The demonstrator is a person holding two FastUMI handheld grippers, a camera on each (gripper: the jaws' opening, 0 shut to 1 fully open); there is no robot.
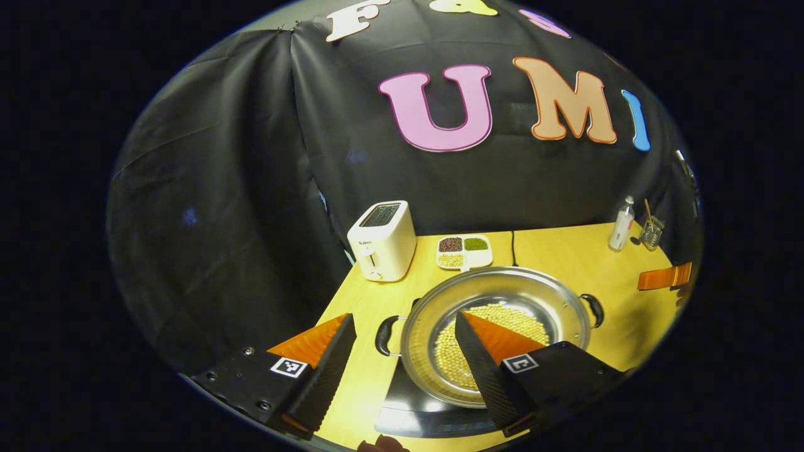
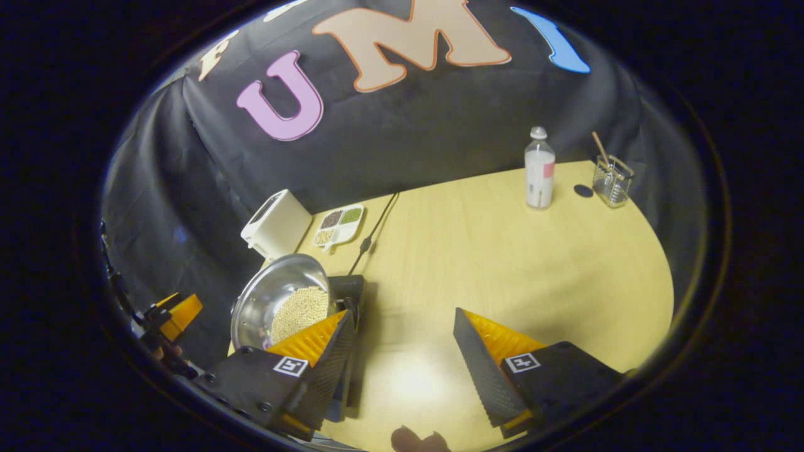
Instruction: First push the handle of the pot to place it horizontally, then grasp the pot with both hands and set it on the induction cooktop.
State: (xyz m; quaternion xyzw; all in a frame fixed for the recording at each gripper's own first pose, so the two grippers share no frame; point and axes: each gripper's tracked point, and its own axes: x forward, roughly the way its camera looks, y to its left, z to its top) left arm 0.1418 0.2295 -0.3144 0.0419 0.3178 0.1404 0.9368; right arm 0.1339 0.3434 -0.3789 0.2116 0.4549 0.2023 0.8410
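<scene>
**Pot sits on cooktop, both grippers spread**

Wide shallow stainless-steel pot [image 1: 496, 333] with two black loop handles sits on the flat black glossy induction cooktop [image 1: 414, 414] at the near-left part of the pale wooden desk [image 1: 584, 263]. Handles stick out left and right, roughly level. The bottom of the pot is covered by a layer of small round yellow beans [image 1: 502, 320]; the inner wall is shiny and reflective.

Left gripper [image 1: 405, 342]: fingers released, wide apart, holding nothing; the left handle [image 1: 386, 336] lies between them, one finger tip over the pot's bowl. Touching or not, cannot tell.

Right gripper [image 2: 402, 336]: fingers released, spread over bare desk, just right of the pot [image 2: 279, 301] and cooktop; ribbed inner finger faces.

Behind the pot: white boxy plastic toaster [image 1: 383, 242], white four-compartment dish [image 1: 465, 251] of dark, green and pale grains, black cable [image 1: 513, 248]. Far right corner: clear plastic bottle [image 2: 539, 169] and small clear glass holder [image 2: 612, 181] with a stick in it.
</scene>
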